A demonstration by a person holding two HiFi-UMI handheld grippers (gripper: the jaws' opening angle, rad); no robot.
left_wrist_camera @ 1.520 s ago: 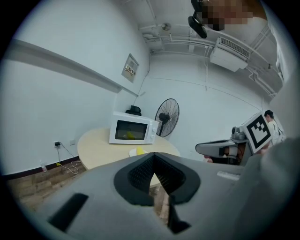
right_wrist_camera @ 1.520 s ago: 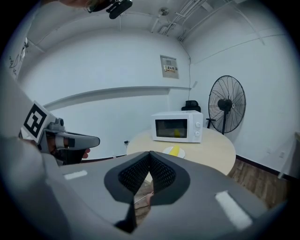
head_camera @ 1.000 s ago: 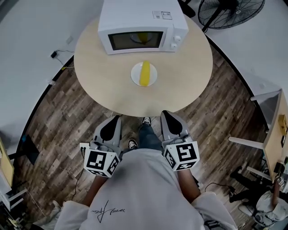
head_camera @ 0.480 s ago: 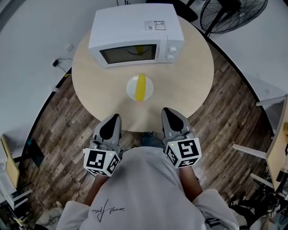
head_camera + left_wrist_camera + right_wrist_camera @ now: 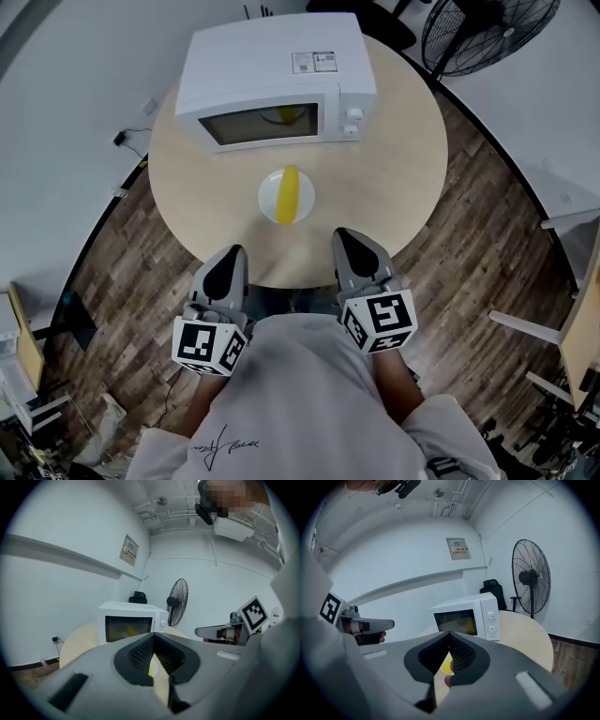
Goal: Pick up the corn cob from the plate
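Yellow corn cob (image 5: 287,195) lies on a white plate (image 5: 266,199) mid-way across the round table (image 5: 394,159), nearer than the microwave (image 5: 272,66). Left gripper (image 5: 233,253) and right gripper (image 5: 343,236) hover at its near edge, jaws together, empty.

Head view looks steeply down on the table (image 5: 394,141); both gripper views face its microwave (image 5: 131,609) nearly level.

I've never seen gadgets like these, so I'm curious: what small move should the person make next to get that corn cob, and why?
Probably reach the right gripper forward over the table toward the corn cob, opening its jaws on the way. It and the left gripper hang at the table's near edge, jaws shut and empty, and the cob lies untouched on its plate.
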